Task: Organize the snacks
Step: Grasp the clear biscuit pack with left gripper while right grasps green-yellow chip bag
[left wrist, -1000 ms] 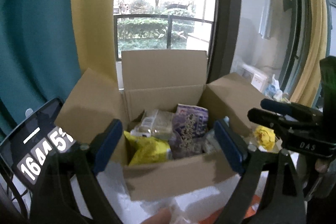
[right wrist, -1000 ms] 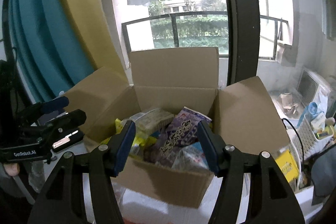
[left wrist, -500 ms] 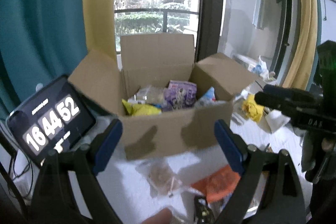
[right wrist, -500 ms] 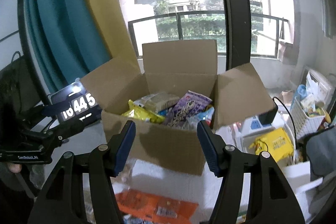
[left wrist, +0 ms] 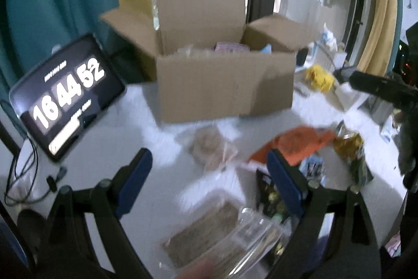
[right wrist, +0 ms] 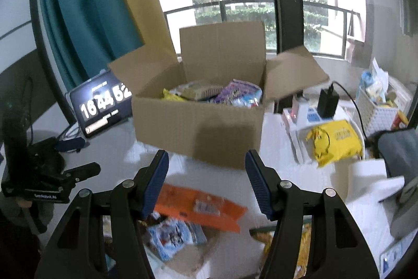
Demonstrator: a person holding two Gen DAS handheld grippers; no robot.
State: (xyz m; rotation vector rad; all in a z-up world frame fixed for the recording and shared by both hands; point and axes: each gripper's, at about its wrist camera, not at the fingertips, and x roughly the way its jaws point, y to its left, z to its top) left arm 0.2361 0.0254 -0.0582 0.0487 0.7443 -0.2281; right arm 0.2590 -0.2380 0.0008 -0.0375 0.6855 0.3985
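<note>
An open cardboard box (left wrist: 224,85) (right wrist: 198,130) with several snack packets inside stands on the white table. Loose snacks lie in front of it: an orange packet (left wrist: 297,143) (right wrist: 198,208), a pale see-through bag (left wrist: 211,148), a brown bar in clear wrap (left wrist: 206,232), a blue-white packet (right wrist: 175,234) and a yellow-green bag (left wrist: 352,153). My left gripper (left wrist: 209,182) hangs open above the loose snacks, nothing between its blue pads. My right gripper (right wrist: 206,182) is open too, over the orange packet, holding nothing.
A tablet (left wrist: 65,98) (right wrist: 102,106) showing a clock leans at the left of the box. A yellow packet (right wrist: 334,140), a power strip with a charger (right wrist: 326,101) and a white basket (right wrist: 378,109) sit at the right. Curtains and a window stand behind.
Both grippers have pulled back from above the box and sunk toward the table, so the box looks smaller and the loose snacks in front have come into view. Both stayed open.
</note>
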